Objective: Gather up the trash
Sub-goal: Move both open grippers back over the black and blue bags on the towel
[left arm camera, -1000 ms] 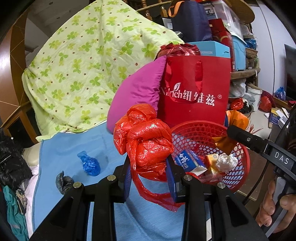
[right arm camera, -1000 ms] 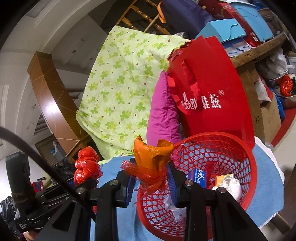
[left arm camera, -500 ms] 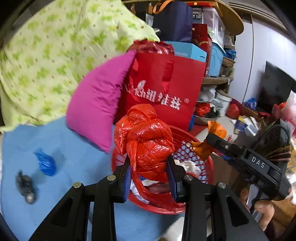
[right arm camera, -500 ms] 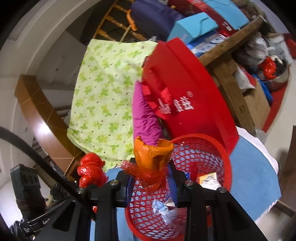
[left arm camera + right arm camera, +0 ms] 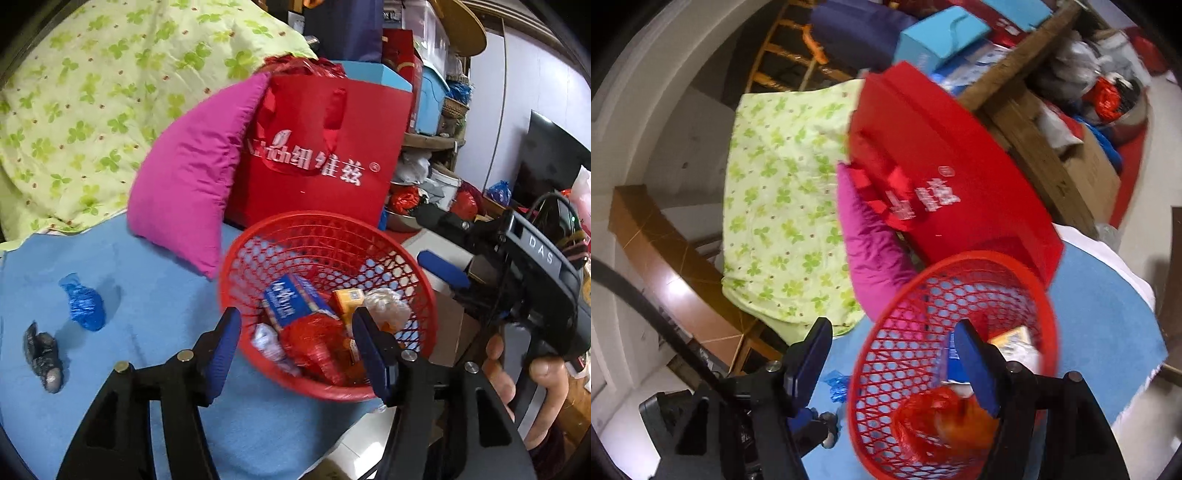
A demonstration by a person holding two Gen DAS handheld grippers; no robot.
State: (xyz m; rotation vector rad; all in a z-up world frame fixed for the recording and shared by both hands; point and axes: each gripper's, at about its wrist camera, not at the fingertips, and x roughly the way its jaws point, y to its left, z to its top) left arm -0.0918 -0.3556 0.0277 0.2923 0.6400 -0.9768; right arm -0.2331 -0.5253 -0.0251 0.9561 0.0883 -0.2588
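A red mesh basket [image 5: 413, 258] [image 5: 964, 258] stands on the blue blanket [image 5: 159, 295]. In it lie a blue box [image 5: 291, 299], a yellow box [image 5: 349, 297], a white wad [image 5: 386, 304] and a red plastic bag [image 5: 317, 339] [image 5: 923, 413], with an orange wrapper [image 5: 971, 417] beside the bag. My left gripper [image 5: 295, 321] hovers over the near rim, its jaws opening with nothing gripped. My right gripper [image 5: 892, 332] is over the basket too, jaws opening and empty. A blue crumpled wrapper [image 5: 83, 302] and a dark grey wad [image 5: 42, 356] lie on the blanket to the left.
A red paper bag [image 5: 317, 162] and a magenta pillow [image 5: 192, 177] lean behind the basket, against a green clover quilt [image 5: 92, 92]. A hand [image 5: 532, 387] holds the right gripper's handle at the bed's right edge. Cluttered shelves [image 5: 432, 140] fill the far right.
Both grippers went from shut to open. The red bag left the left jaws and the orange wrapper left the right jaws; both now lie in the basket. The left view tilted down.
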